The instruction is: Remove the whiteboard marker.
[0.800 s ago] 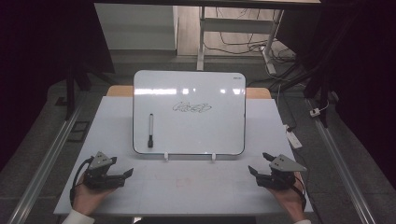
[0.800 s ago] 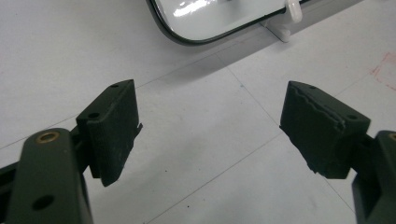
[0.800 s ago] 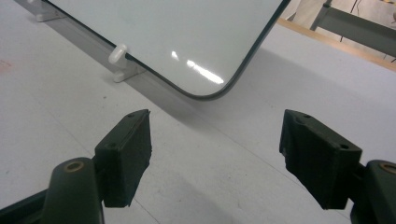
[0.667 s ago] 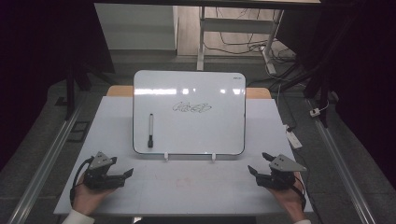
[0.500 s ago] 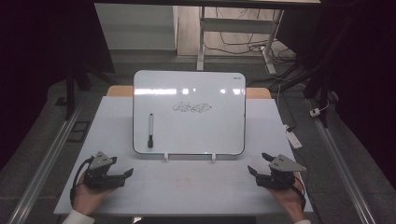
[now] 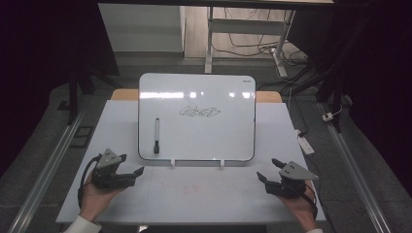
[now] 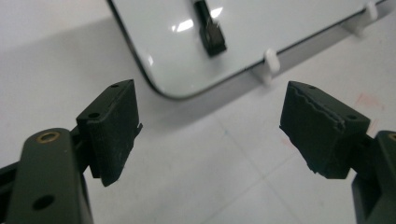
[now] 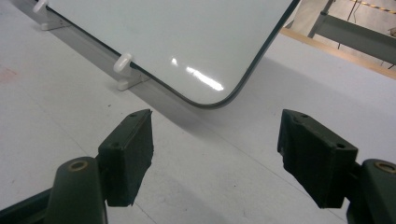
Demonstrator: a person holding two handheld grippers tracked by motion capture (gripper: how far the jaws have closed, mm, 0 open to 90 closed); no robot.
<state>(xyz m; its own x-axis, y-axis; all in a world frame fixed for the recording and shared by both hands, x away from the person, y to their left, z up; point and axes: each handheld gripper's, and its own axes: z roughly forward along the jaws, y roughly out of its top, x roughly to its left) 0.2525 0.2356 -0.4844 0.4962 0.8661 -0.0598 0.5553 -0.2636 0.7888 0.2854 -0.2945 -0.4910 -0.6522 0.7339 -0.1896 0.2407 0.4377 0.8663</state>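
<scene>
A whiteboard [image 6: 197, 116] stands tilted on two small white clips [image 6: 172, 164] in the middle of the white table [image 6: 194, 194]. It bears a black scribble [image 6: 199, 112] near its middle, and a black marker [image 6: 156, 135] clings to its left part. My left gripper [image 6: 132, 170] rests open at the table's front left, pointing at the whiteboard's [image 7: 243, 32] lower left corner and the marker's cap [image 7: 211, 32]. My right gripper [image 6: 268, 170] rests open at the front right, facing the board's [image 8: 187, 42] lower right corner. Both hold nothing.
A faint reddish smudge [image 6: 190, 188] marks the table in front of the board. A wooden edge [image 6: 268, 96] shows behind the board. Metal rails [image 6: 46, 170] run along both sides of the table, and a desk frame with cables [image 6: 252, 34] stands beyond.
</scene>
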